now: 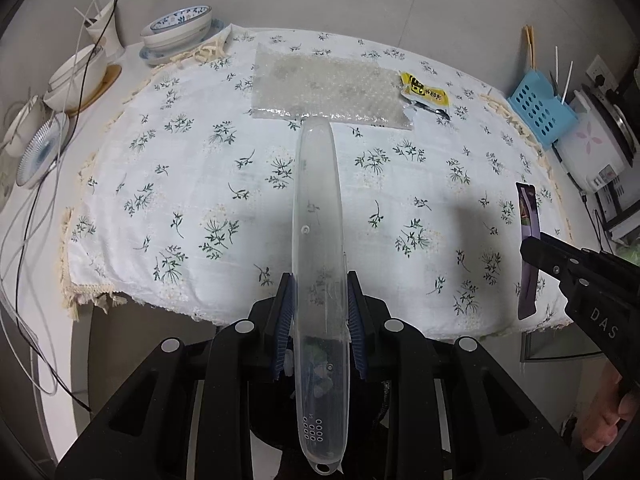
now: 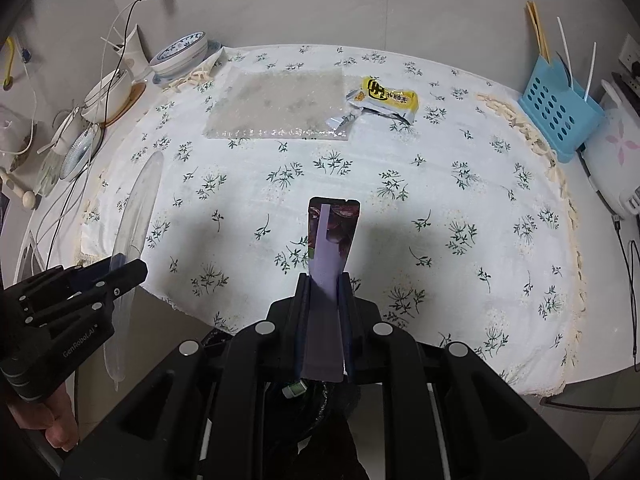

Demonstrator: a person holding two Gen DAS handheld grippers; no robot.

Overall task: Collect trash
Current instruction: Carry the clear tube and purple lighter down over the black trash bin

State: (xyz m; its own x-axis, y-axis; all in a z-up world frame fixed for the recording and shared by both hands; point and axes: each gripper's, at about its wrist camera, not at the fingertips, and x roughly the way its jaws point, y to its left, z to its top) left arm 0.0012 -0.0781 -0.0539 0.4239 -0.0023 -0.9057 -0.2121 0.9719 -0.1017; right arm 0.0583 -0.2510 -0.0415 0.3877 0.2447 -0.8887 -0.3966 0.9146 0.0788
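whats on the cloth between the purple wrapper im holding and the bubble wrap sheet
Nothing: in the right wrist view only bare floral tablecloth lies between the purple wrapper and the bubble wrap.

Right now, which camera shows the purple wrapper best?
The right wrist view: the purple wrapper faces the camera, clamped in the right gripper. The left wrist view shows it only edge-on near the frame's right side.

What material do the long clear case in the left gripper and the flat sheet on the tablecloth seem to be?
The long clear case looks like rigid translucent plastic: the cloth shows through it, slightly frosted. The flat sheet looks like bubble wrap, soft clear film with rows of small glossy bumps.
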